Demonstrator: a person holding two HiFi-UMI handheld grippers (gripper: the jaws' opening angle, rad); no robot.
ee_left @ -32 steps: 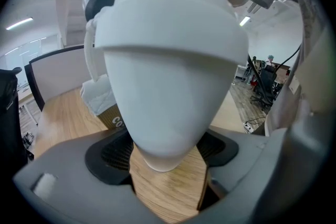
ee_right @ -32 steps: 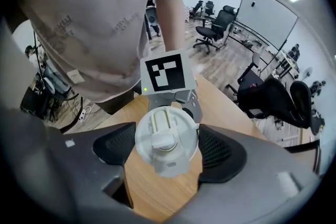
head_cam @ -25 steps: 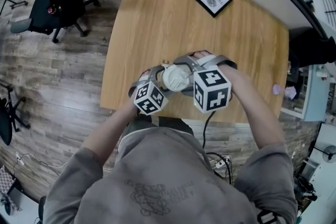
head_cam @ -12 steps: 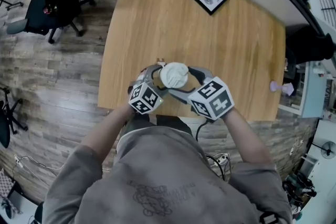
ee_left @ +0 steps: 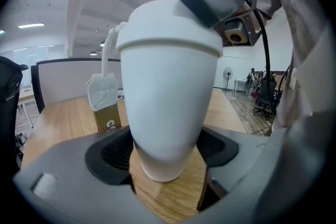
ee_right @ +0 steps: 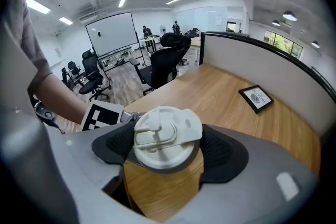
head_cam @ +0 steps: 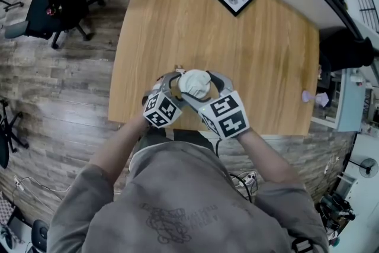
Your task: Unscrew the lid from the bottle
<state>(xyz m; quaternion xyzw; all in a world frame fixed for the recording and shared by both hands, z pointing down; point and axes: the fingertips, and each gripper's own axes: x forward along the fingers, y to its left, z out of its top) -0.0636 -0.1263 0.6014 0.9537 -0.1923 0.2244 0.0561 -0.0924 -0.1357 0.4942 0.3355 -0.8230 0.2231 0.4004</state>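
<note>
White bottle upright, lid upward, left gripper clamping its base, right gripper pinching the lid

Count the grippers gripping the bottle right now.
2. The left gripper clamps the lower body of the white bottle; the right gripper clamps the lid from above. Neither is hidden.

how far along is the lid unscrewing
Done: the left hand-held gripper clamps the bottle low on its body, and the right hand-held gripper is closed on the lid from above. In hand: the twist itself; the lid is seated on the bottle's rim, with no gap showing. Left: turn the lid until it comes loose, then lift it off.
</note>
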